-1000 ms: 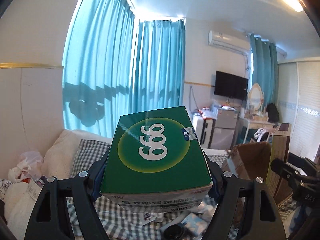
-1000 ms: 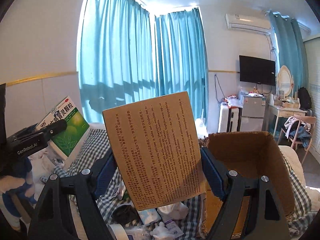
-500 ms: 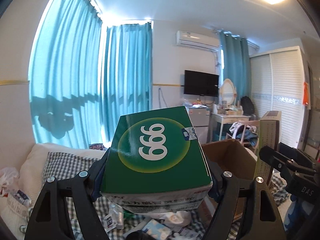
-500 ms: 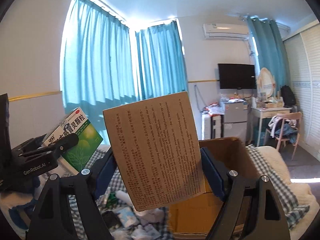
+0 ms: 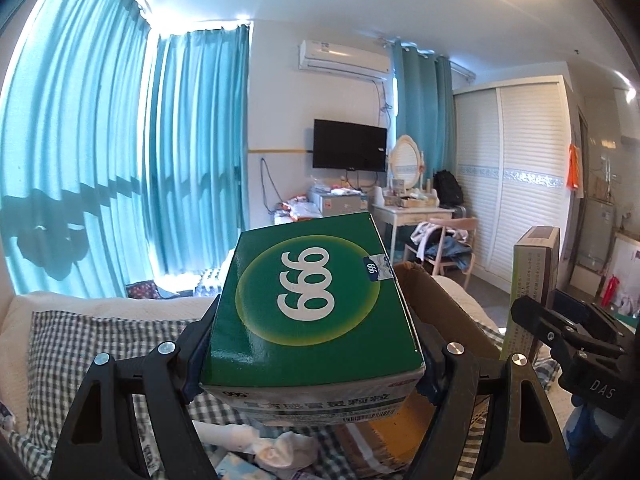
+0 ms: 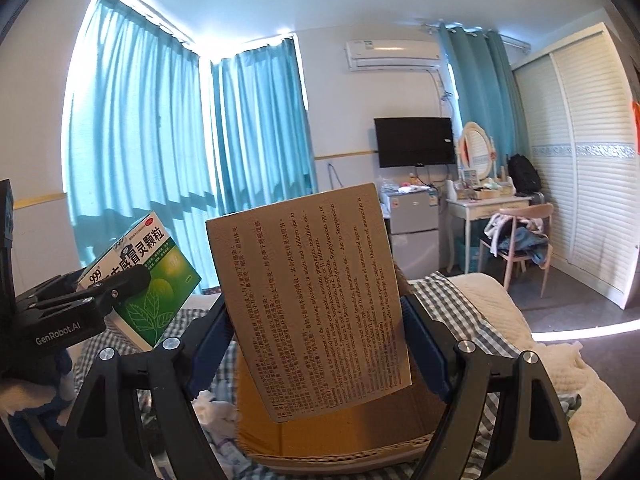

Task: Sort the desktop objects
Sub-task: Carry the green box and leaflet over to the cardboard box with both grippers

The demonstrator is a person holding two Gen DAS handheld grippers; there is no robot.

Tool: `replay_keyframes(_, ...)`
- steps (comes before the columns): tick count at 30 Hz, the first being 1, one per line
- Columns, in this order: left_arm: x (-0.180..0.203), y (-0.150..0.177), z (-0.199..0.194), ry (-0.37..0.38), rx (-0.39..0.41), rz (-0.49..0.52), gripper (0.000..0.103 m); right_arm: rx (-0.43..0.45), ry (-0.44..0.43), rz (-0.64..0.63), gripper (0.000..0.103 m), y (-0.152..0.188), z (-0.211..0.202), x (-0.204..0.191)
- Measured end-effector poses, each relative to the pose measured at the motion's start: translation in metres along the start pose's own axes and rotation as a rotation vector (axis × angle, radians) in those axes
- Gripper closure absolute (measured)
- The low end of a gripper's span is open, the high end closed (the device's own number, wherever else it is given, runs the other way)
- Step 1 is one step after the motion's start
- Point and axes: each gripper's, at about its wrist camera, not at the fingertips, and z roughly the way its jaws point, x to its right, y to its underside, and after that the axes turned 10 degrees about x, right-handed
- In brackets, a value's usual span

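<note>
Gripping a glossy green carton [image 5: 312, 304] between blue pads: left gripper [image 5: 310, 340], jaws spread wide, clamped on both flanks of the box. Flat rectangular cardboard, shiny top face, yellow-green disc printed with "999" in white, upside down from this side; small blue-white seal tab reading "999" at the right edge; barcode strip and Chinese characters along the near white end. Below the fingers, checked cloth [image 5: 80, 344] strewn with crumpled white tissue [image 5: 280, 448]. Just ahead and to the right of the carton, an open brown corrugated box [image 5: 448, 316], inside hidden from this view.

Pinching a matte tan medicine box [image 6: 312, 300] by its two edges: right gripper [image 6: 316, 340], jaws likewise wide, pads pressed on it. Broad face tilted, covered in fine black print, Chinese and English, words such as "infections" and "amoxicillin" legible. Directly beneath and beyond it, the same corrugated box [image 6: 340, 432], visible inside bare brown board. Off to the left, the other claw's black frame marked "GenRobot.AI", green carton side showing leaf artwork and "999".
</note>
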Motion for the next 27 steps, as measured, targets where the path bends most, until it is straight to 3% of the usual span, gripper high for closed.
replay_keyframes(6,0.024,0.018,0.031,0.049,-0.047,0.024,0.023,-0.045,0.048,0.039,0.023,0.017,0.015,0.027)
replay_keyframes(10,0.035,0.034,0.052,0.07,-0.088,0.025,0.023,-0.081,0.026,0.096,0.023,0.026,0.028,0.043)
replay_keyframes(17,0.049,0.05,0.089,0.098,-0.149,0.047,0.023,-0.158,0.069,0.069,0.023,0.051,0.059,0.051)
replay_keyframes(27,0.068,0.057,0.123,0.126,-0.178,0.082,0.023,-0.234,0.11,0.033,0.022,0.074,0.088,0.054)
